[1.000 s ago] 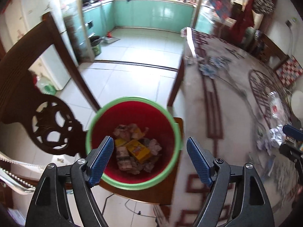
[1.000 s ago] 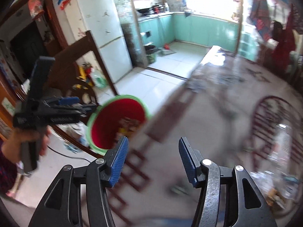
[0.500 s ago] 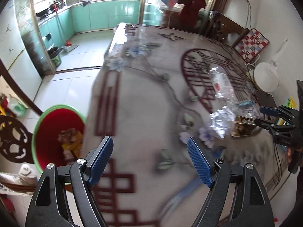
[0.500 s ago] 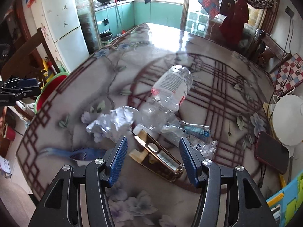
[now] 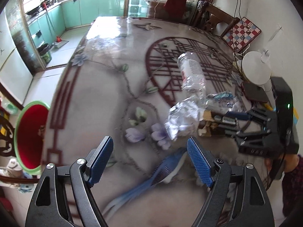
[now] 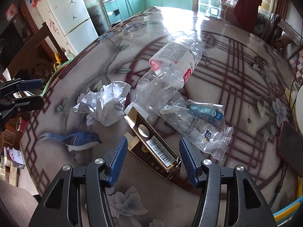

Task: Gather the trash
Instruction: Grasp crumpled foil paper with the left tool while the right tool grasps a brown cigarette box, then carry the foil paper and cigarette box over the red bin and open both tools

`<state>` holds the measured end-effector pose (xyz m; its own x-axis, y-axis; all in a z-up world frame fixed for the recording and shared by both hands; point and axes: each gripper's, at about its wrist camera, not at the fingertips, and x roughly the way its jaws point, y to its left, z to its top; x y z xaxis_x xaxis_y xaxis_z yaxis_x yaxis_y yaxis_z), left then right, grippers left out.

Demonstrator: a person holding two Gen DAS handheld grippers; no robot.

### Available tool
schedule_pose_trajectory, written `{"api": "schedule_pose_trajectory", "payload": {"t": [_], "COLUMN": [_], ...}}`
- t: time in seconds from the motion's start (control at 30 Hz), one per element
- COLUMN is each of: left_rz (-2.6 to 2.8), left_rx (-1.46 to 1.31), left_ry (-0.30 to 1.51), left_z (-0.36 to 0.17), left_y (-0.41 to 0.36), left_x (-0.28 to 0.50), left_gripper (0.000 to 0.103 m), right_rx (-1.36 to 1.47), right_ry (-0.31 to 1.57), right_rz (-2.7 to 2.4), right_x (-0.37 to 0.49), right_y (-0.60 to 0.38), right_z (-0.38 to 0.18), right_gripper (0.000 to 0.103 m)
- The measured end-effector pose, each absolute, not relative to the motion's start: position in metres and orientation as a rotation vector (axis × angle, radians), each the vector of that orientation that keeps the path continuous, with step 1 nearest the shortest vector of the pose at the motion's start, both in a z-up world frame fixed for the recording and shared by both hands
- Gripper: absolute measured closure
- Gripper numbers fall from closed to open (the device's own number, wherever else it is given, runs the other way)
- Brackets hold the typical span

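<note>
The right gripper (image 6: 151, 156) is closing its jaws around the brown carton (image 6: 151, 143) on the table (image 6: 236, 87), pads not yet touching. Only the left view is showing the red bin (image 5: 28, 132) beside the table, where the left gripper (image 5: 149, 160) is hovering wide open, empty.
</note>
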<state>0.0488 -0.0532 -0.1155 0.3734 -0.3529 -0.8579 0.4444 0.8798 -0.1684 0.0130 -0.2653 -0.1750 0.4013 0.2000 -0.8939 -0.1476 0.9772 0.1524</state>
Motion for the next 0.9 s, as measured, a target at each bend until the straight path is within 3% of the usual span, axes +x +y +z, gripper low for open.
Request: {"api": "schedule_pose_trajectory", "payload": {"t": [0.13, 0.6, 0.7, 0.9], "left_rz": [-0.547, -0.571, -0.567, -0.568], "left_rx": [0.149, 0.212, 0.168, 0.092], "left_ry": [1.099, 1.2, 1.212, 1.097], "left_z": [-0.128, -0.17, -0.171, -0.138], "left_y": [-0.088, -0.132, -0.131, -0.109], "left_x": [0.058, 0.072, 0.074, 0.065], "left_gripper": [0.023, 0.024, 0.047, 0.052], "right_rx": [0.139, 0.365, 0.372, 0.379], "right_ry": [1.129, 0.93, 0.925, 0.901], "right_rz": [0.19, -0.01, -0.012, 0.011], "right_x": [0.008, -0.051, -0.05, -0.043], "right_y": [-0.273, -0.329, -0.331, -0.32], "right_z": [-0.176, -0.113, -0.107, -0.099], "right_gripper": [0.088, 0.088, 0.088, 0.088]}}
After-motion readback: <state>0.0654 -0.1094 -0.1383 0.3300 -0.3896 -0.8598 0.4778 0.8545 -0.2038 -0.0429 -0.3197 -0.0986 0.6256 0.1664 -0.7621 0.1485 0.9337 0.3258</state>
